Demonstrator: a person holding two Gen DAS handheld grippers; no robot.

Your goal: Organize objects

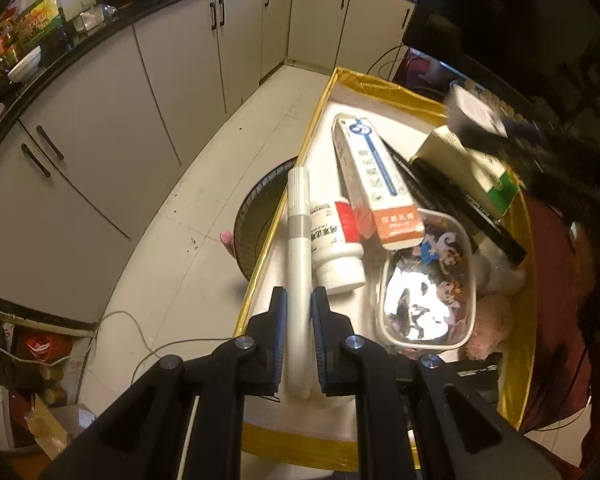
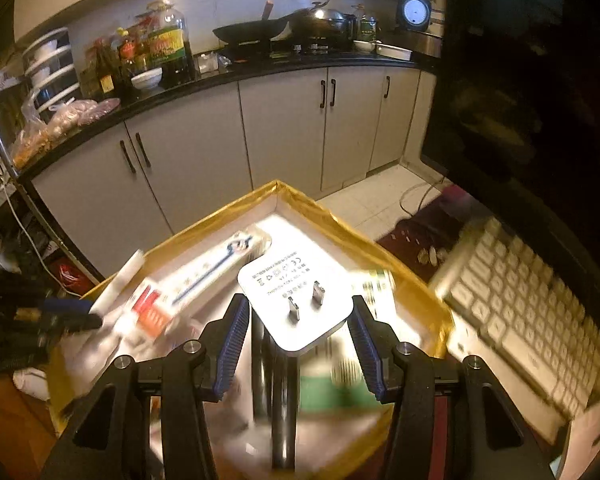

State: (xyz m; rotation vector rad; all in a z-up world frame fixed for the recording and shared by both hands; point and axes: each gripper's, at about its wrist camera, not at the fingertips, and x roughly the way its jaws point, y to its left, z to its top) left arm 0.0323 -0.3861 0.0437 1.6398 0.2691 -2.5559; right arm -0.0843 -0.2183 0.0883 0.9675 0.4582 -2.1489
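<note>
Along the left of your view runs the kitchen counter (image 2: pixel 100 108) with its oil bottles (image 2: pixel 168 40) and pale cabinets (image 1: pixel 100 120) below; nearer, a round dark basket (image 1: pixel 256 220) stands on the floor just beside the gold-edged box (image 1: pixel 324 92). Your left gripper (image 1: pixel 299 308) is clamped on a white marker (image 1: pixel 298 248) — the pen stands upright between the pads, over the box's left side; right beside it inside the box lie a white pill bottle (image 1: pixel 336 248), a long toothpaste carton (image 1: pixel 372 176), a clear tub of cartoon stickers (image 1: pixel 428 280), a black pen (image 1: pixel 460 204) and a green-and-white packet (image 1: pixel 472 168); something pink and fluffy sits at the right wall. Further right, your right gripper (image 2: pixel 298 320) grips a white plug adapter (image 2: pixel 296 296), prongs facing the camera, above the box's middle; the contents beneath are blurred. Only the right wrist view shows the white keyboard (image 2: pixel 520 300) just beside the box on the right — the left wrist view alone shows the basket.
</note>
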